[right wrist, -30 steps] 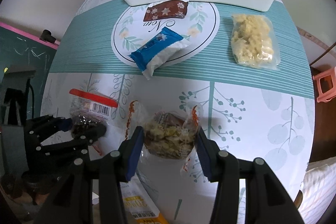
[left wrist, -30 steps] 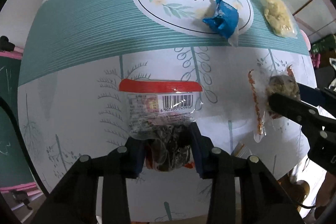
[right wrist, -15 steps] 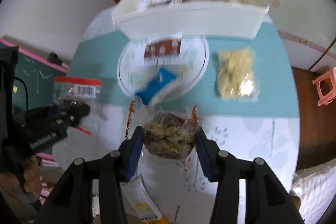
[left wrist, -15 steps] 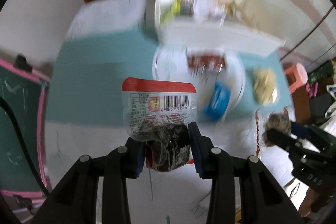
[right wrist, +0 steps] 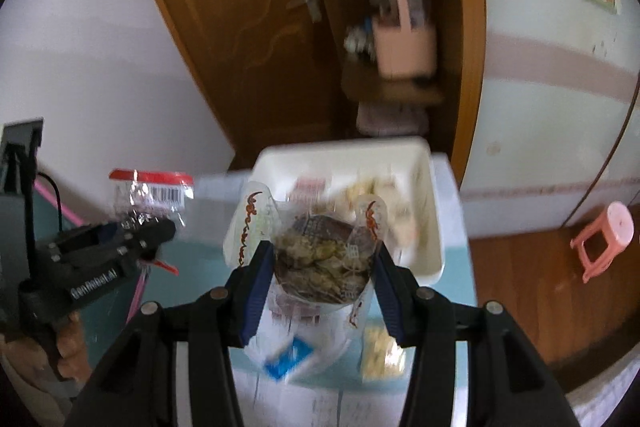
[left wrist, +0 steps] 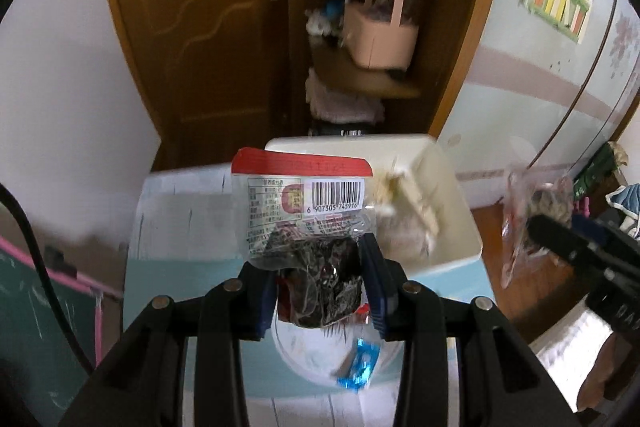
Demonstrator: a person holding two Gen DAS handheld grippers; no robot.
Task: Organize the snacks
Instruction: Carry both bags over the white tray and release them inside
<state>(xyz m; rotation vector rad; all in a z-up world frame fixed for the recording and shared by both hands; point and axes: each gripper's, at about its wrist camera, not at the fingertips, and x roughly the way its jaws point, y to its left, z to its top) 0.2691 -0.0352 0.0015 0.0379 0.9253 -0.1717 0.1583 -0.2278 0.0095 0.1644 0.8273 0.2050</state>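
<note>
My left gripper [left wrist: 322, 287] is shut on a clear red-topped snack bag [left wrist: 308, 219] with dark contents, held up in the air in front of the white bin [left wrist: 460, 227]. My right gripper [right wrist: 322, 277] is shut on a clear bag of yellowish snacks [right wrist: 320, 255] with orange print, also raised before the white bin [right wrist: 432, 227]. The bin holds several packets. The left gripper [right wrist: 132, 239] with its bag shows at left in the right wrist view; the right gripper [left wrist: 560, 239] shows at right in the left wrist view.
On the teal and white table [right wrist: 192, 267] below lie a blue packet [right wrist: 290, 359] and a yellow snack bag [right wrist: 380, 351]. A wooden door [left wrist: 192, 27] and shelf with a pink basket [left wrist: 380, 35] stand behind. A pink stool [right wrist: 604, 239] is on the floor at right.
Both grippers have lifted their bags off the table and swung up toward the white bin; the view has tilted from the tabletop to the room behind it.
</note>
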